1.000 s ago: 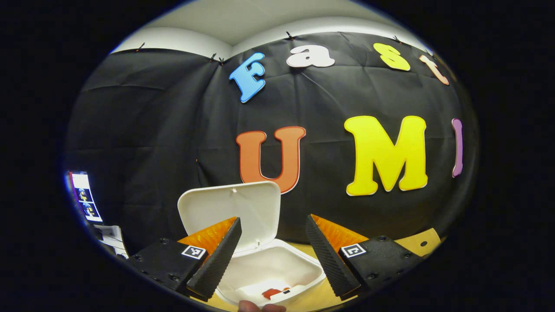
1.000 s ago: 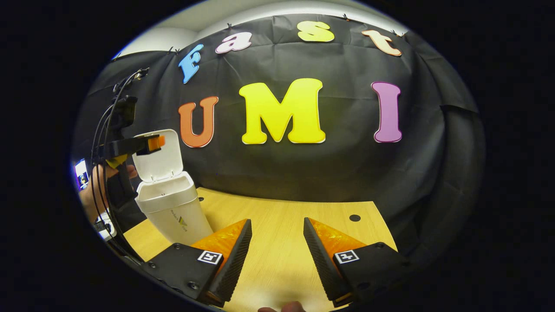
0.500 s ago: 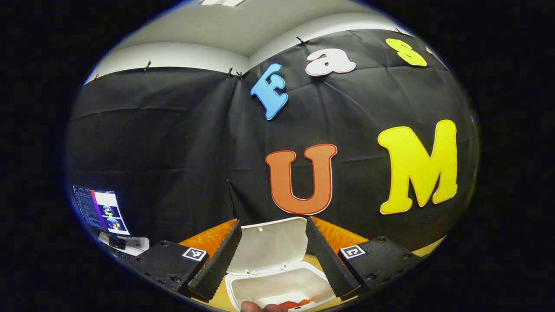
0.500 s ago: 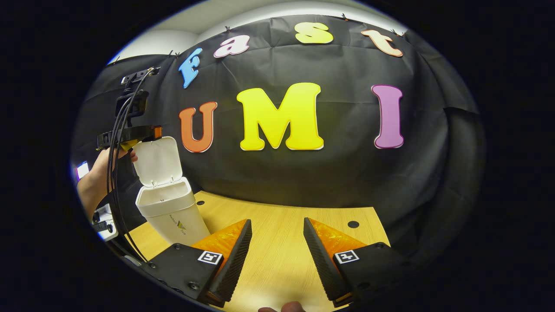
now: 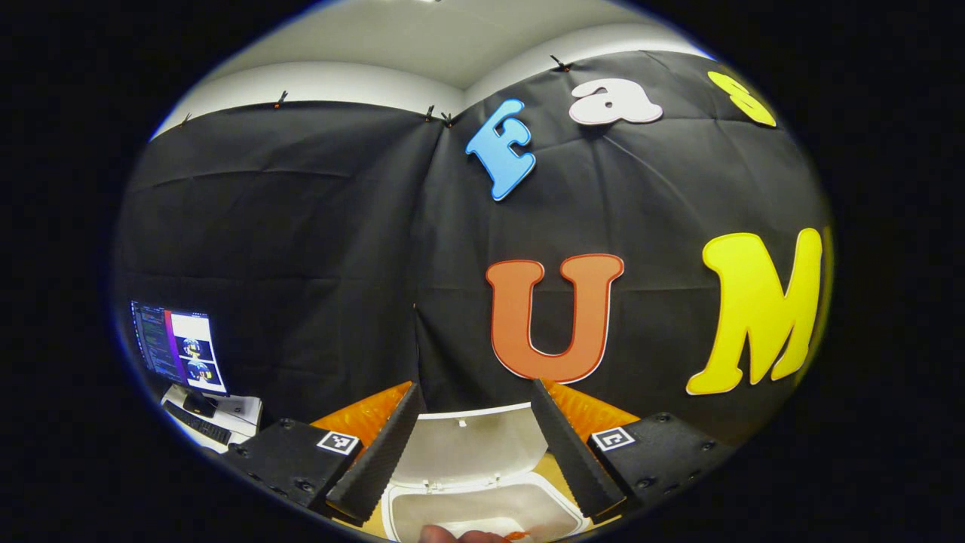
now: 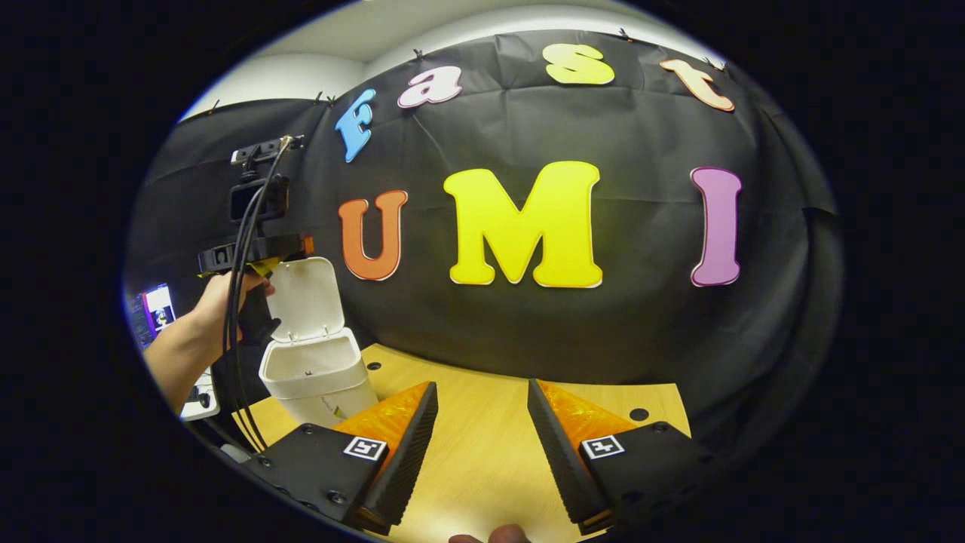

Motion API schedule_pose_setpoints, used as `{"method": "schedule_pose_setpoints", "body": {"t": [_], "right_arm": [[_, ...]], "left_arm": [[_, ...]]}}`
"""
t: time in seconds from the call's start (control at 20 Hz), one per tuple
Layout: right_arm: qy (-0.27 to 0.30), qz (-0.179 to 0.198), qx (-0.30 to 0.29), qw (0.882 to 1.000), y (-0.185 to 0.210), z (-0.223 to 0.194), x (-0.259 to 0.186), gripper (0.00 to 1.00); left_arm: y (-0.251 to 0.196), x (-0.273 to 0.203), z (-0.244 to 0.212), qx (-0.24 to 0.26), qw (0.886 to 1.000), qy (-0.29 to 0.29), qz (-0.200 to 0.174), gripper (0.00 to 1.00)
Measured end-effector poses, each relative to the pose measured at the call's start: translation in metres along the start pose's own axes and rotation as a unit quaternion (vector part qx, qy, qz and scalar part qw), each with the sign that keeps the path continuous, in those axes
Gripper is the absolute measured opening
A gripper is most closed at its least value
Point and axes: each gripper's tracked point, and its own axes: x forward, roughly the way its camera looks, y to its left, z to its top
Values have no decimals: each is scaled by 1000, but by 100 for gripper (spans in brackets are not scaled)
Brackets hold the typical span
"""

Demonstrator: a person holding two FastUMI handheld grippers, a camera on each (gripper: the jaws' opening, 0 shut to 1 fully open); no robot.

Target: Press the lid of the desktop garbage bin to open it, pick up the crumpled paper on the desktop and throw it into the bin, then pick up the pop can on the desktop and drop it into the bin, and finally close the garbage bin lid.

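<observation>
Hovering my left gripper (image 5: 471, 441), fingers apart and empty, above the upright lid (image 5: 471, 449) at lower centre, ready to close the bin (image 6: 317, 373). My right gripper (image 6: 479, 445) waits open over the desk (image 6: 482, 467).

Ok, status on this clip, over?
Left gripper open, above the lid. Right gripper open, over bare desk. Bin open, something red inside. Nothing in the way.

I see both views evenly lit from overhead, with the pale ceiling (image 5: 422, 30) brightest and the wooden table (image 6: 482, 452) warm and free of glare. Fisheye bending curves everything toward the edges, and the monitor (image 5: 179, 347) at the rim glows slightly overexposed. Focus is sharp, with no motion blur.
</observation>
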Motion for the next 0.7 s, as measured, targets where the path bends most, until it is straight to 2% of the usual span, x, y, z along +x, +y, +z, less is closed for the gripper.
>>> {"method": "schedule_pose_setpoints", "body": {"t": [0.35,0.7], "right_arm": [[-1,14,3,1000,14,9,6,78],[-3,13,23,1000,16,9,12,78]], "left_arm": [[15,37,-14,-19,999,37,31,95],[17,37,-19,-11,998,54,44,95]]}}
